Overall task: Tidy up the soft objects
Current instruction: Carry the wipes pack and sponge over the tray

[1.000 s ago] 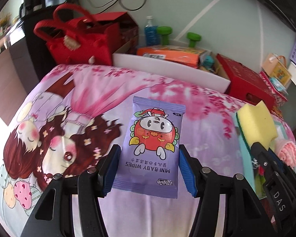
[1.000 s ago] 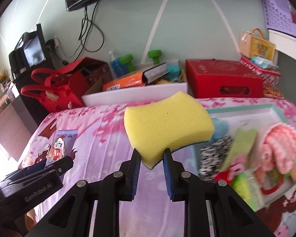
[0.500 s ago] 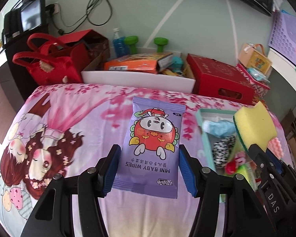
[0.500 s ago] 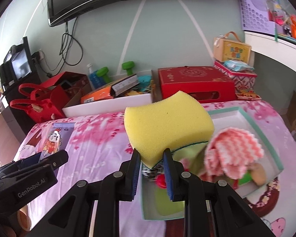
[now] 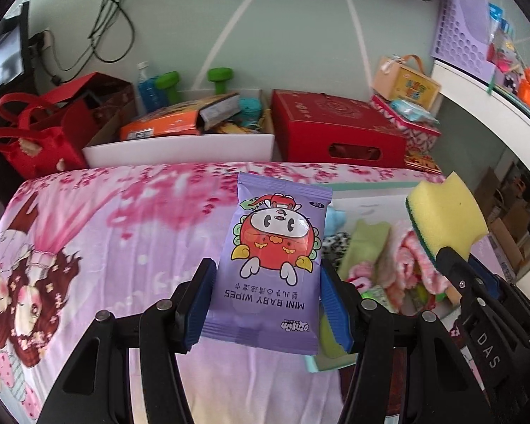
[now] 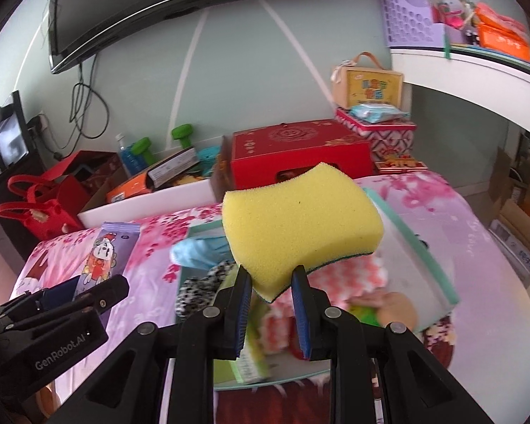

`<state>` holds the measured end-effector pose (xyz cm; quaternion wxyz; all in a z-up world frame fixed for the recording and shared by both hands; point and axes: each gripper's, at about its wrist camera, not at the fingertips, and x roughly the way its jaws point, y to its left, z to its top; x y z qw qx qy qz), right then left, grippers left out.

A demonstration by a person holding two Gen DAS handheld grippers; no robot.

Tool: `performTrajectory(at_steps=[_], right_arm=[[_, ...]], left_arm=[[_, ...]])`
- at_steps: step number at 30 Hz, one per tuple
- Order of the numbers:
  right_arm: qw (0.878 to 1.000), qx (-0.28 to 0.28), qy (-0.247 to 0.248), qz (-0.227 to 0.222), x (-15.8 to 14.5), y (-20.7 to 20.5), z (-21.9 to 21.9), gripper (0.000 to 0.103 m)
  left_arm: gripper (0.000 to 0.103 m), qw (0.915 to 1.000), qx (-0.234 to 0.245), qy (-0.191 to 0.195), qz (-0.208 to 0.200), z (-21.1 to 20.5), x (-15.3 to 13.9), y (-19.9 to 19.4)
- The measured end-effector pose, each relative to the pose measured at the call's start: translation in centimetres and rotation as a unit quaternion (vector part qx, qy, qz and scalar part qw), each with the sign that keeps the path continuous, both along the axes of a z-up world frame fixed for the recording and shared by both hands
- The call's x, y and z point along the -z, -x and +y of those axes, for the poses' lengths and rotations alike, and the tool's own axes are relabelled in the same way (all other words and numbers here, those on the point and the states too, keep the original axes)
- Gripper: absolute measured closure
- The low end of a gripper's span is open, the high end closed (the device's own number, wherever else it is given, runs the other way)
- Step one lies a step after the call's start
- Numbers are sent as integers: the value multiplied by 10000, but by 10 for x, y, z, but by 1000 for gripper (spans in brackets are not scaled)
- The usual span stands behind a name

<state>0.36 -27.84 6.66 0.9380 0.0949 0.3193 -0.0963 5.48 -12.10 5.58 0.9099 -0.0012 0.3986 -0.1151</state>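
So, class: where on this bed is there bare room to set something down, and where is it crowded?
Free: the printed bedspread between the white bin and the wipes pack. Also the tray's bare right side. Crowded: its left half, with cloths piled up.

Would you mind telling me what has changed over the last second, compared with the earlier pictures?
Both grippers swung to the right across the bed, carrying their loads toward the tray of soft things, which now fills more of both views. Nothing was picked up or released. The left gripper still clamps the wipes pack, and the right gripper still pinches the yellow sponge.
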Motion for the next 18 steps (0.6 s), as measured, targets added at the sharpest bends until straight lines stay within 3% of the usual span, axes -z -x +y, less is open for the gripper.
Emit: performTrajectory(at_steps=[18], right_arm=[[9997, 259, 29, -16, 0, 1, -22, 78]], left_arm=[[43, 9979, 639, 62, 11, -49, 17, -19]])
